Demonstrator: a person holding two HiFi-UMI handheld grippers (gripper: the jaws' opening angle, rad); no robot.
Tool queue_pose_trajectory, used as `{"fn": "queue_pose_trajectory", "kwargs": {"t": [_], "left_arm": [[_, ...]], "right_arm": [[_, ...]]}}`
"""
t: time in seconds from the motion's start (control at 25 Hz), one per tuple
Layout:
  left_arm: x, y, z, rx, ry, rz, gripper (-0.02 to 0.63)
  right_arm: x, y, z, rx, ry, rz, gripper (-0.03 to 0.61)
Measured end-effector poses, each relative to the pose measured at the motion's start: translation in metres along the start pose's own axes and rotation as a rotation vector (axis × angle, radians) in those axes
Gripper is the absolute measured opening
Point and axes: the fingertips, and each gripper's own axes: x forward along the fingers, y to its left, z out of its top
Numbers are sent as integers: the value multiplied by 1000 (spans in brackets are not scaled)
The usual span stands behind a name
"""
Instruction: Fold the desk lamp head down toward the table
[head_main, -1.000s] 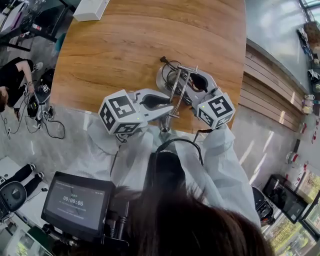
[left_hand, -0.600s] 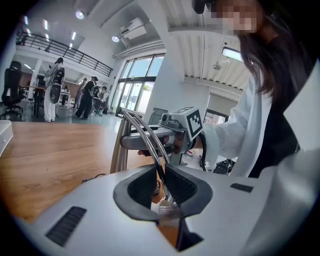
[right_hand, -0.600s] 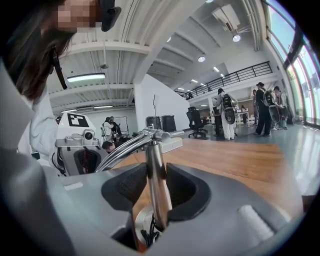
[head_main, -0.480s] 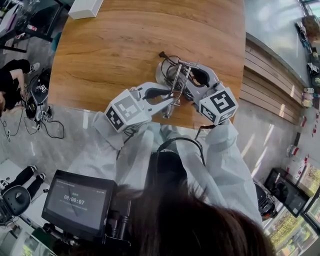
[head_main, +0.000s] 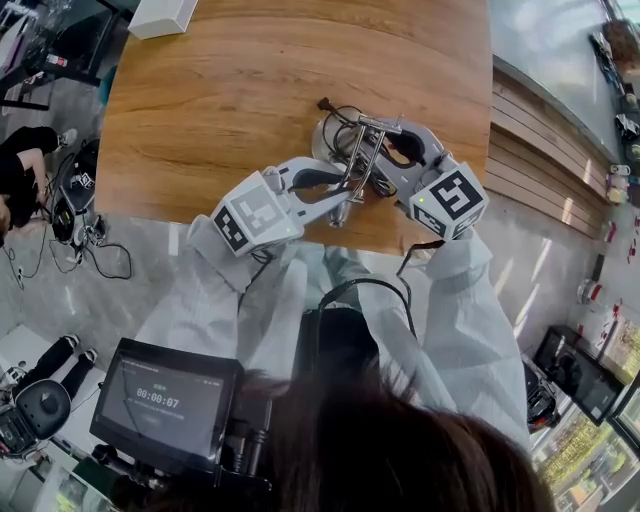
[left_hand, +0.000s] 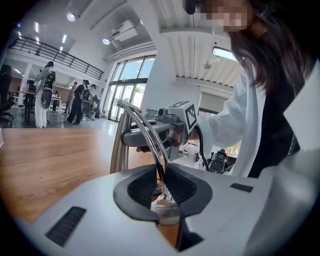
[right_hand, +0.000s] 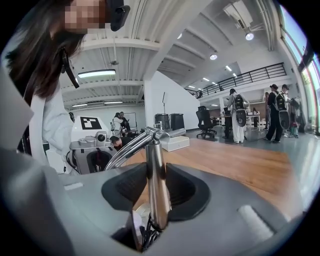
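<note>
Jaws of our left gripper (head_main: 340, 192) pinch the thin arm (left_hand: 145, 131) of the lamp (head_main: 357, 160); right gripper (head_main: 378, 158) jaws clamp the upright post (right_hand: 156, 175); the arm slants up from the left jaws to the hinge (right_hand: 150, 134) atop the post, so we judge the left hand folds it down; the lamp stands near the front edge of the wooden table (head_main: 250, 90); people (right_hand: 235, 117) stand far off in the hall.

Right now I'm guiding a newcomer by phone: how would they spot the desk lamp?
Find the wooden table, then its near edge, where the left gripper and right gripper meet. The desk lamp is what both clamp: shiny metal rods on a round base, unlike the white box at the far corner.
</note>
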Motion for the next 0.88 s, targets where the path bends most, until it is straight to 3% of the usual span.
{"fn": "queue_pose_trajectory", "kwargs": {"t": [0.24, 0.36, 0.48, 0.56, 0.68, 0.76, 0.88], "left_arm": [[-3, 8, 1, -51, -20, 22, 51], [-8, 10, 0, -104, -34, 50, 51], [-24, 16, 3, -170, -101, 110, 51], [-39, 25, 13, -216, -194, 182, 52], [-59, 44, 41, -244, -321, 358, 51], [-71, 56, 64, -220, -371, 490, 51], [-78, 65, 101, -153, -413, 638, 26]], "right_arm": [[2, -4, -1, 23, -22, -19, 120], [-3, -8, -8, 66, -36, -69, 158], [-19, -17, -24, 121, -40, -142, 140], [-41, -31, -30, 178, -68, -240, 107], [-71, -46, -25, 223, -94, -390, 47], [-76, -43, -7, 215, -116, -424, 3], [-72, -36, 30, 176, -163, -421, 2]]}}
